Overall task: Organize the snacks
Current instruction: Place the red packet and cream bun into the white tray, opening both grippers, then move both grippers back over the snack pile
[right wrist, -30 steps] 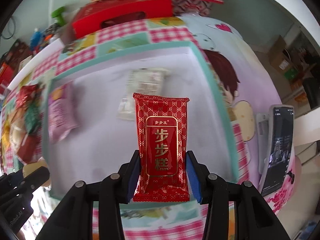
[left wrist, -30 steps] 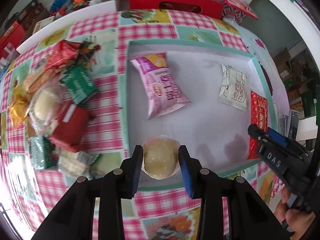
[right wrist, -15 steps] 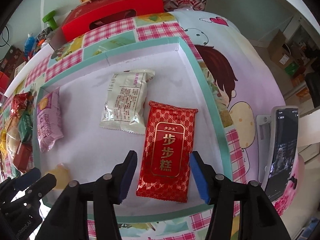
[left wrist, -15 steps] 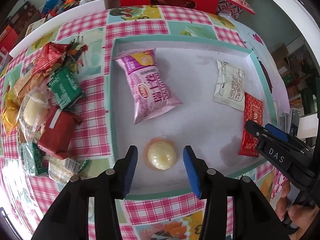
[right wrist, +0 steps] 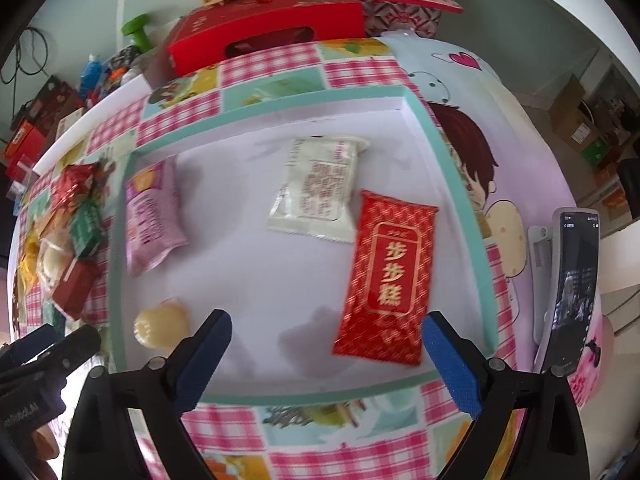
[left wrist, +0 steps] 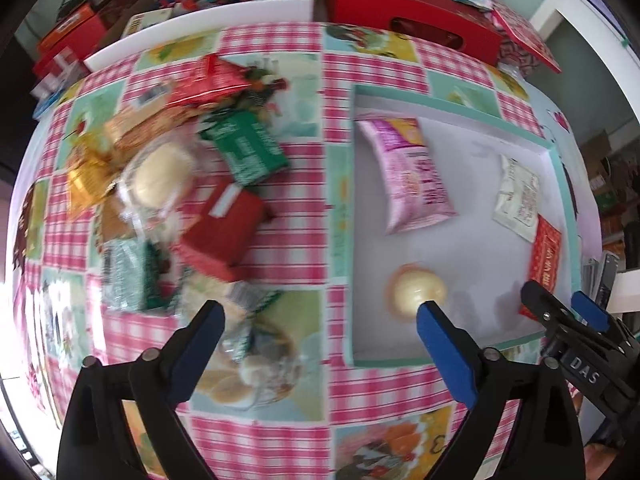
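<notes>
A white tray with a teal rim [left wrist: 340,216] [right wrist: 452,160] holds a pink packet [left wrist: 412,172] [right wrist: 150,216], a white packet [left wrist: 518,200] [right wrist: 316,188], a red packet with gold letters [left wrist: 544,256] [right wrist: 388,276] and a round yellow pastry [left wrist: 416,290] [right wrist: 160,326]. A pile of loose snacks [left wrist: 180,200] [right wrist: 68,232] lies left of the tray. My left gripper [left wrist: 320,322] is open and empty above the tray's left rim. My right gripper [right wrist: 326,336] is open and empty above the tray's near edge.
A red gift box [left wrist: 408,4] [right wrist: 272,36] and other boxes stand at the table's far edge. A phone on a stand [right wrist: 568,288] is at the right. The checked tablecloth [left wrist: 360,420] covers the table.
Both grippers let go of their snacks, opened wide and drew back. The left gripper has swung left toward the snack pile. The pastry and the red packet now lie in the tray.
</notes>
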Action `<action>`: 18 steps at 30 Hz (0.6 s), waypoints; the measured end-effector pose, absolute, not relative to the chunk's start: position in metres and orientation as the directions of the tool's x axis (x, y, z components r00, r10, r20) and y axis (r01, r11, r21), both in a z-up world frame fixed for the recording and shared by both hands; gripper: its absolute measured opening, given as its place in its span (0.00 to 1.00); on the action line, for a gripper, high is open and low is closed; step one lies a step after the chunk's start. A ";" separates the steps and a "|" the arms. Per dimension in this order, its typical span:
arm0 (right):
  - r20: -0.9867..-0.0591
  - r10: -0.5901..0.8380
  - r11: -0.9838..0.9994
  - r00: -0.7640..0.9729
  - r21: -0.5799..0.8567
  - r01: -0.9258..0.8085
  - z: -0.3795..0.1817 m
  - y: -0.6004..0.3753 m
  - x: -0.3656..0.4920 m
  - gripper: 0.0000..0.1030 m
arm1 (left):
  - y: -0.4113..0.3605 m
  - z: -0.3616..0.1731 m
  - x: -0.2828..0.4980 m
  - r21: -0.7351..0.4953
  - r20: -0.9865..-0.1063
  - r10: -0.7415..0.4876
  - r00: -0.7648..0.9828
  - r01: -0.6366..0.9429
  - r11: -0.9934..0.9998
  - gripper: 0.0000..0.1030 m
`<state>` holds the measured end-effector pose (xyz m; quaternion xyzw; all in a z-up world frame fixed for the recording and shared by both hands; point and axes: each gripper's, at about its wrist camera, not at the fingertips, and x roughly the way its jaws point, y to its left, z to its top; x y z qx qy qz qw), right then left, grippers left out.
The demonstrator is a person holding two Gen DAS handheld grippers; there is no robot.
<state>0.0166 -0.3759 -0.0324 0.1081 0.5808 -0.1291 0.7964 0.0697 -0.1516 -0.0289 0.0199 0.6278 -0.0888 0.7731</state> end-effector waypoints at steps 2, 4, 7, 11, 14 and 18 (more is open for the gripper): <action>-0.952 -0.075 0.948 0.296 0.024 0.316 -0.026 -0.375 0.010 0.99 | -0.136 -0.027 0.069 -0.073 -0.974 -0.102 0.201 0.147 0.986 0.97; -0.952 -0.066 0.952 0.300 0.030 0.303 -0.024 -0.364 0.010 1.00 | -0.122 -0.027 0.068 -0.071 -0.975 -0.096 0.199 0.129 0.989 0.98; -0.952 -0.047 0.958 0.303 0.043 0.283 -0.022 -0.349 0.010 1.00 | -0.099 -0.027 0.067 -0.075 -0.976 -0.093 0.198 0.094 0.993 0.98; -0.951 -0.032 0.967 0.306 0.049 0.252 -0.020 -0.321 0.011 1.00 | -0.069 -0.028 0.069 -0.075 -0.976 -0.081 0.204 0.037 0.997 0.98; -0.951 -0.017 0.973 0.307 0.055 0.224 -0.019 -0.301 0.013 1.00 | -0.042 -0.027 0.069 -0.079 -0.976 -0.076 0.205 -0.005 0.997 0.98; -0.952 -0.010 0.982 0.306 0.049 0.184 -0.018 -0.272 0.017 1.00 | -0.005 -0.028 0.069 -0.086 -0.976 -0.071 0.204 -0.065 0.994 0.98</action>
